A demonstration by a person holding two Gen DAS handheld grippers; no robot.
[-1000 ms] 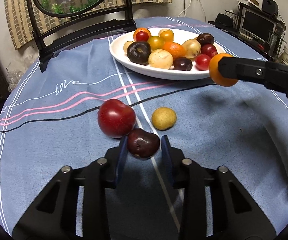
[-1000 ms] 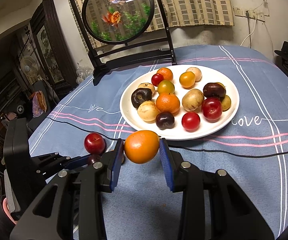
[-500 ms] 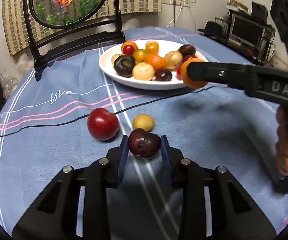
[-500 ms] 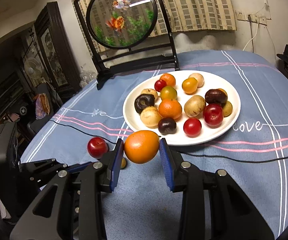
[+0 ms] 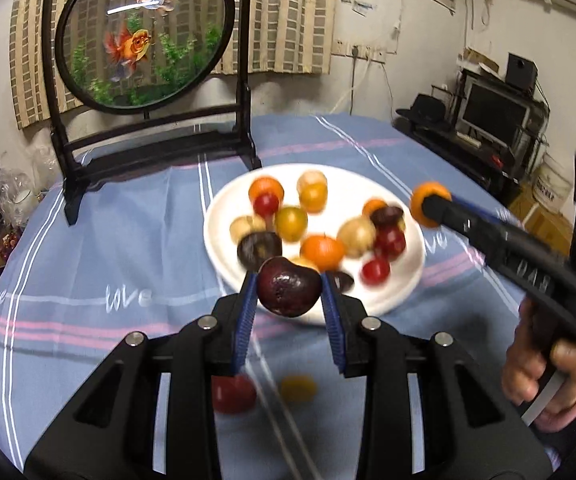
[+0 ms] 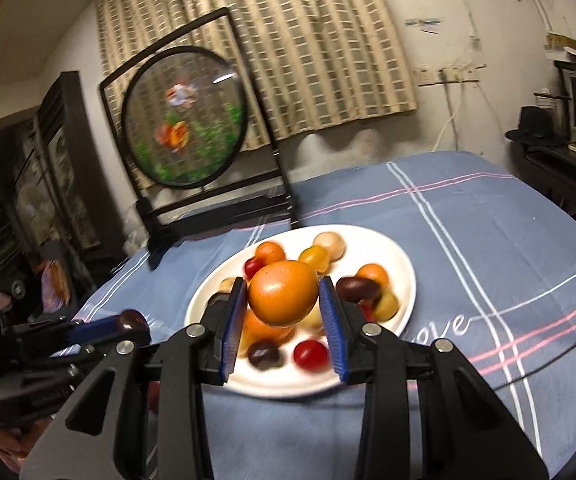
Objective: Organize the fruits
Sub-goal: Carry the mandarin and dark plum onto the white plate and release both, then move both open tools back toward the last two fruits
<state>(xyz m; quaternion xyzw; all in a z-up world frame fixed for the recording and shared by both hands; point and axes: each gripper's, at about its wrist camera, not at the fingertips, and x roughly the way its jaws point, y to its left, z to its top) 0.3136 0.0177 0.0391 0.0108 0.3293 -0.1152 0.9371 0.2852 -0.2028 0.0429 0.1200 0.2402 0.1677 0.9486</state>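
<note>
While a dark plum [image 5: 289,291] is held in the left hand-held gripper [image 5: 288,300] and an orange [image 6: 282,298] in the right hand-held gripper [image 6: 284,312], the white plate [image 6: 402,276] lies just ahead and below both. It is judged that the right one is nearer to a free place on the plate.

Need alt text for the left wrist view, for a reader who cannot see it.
The left gripper holds a dark plum above the near edge of a white plate of mixed fruit on a blue tablecloth. At right, the right gripper carries an orange; two fruits lie blurred on the cloth below.
</note>
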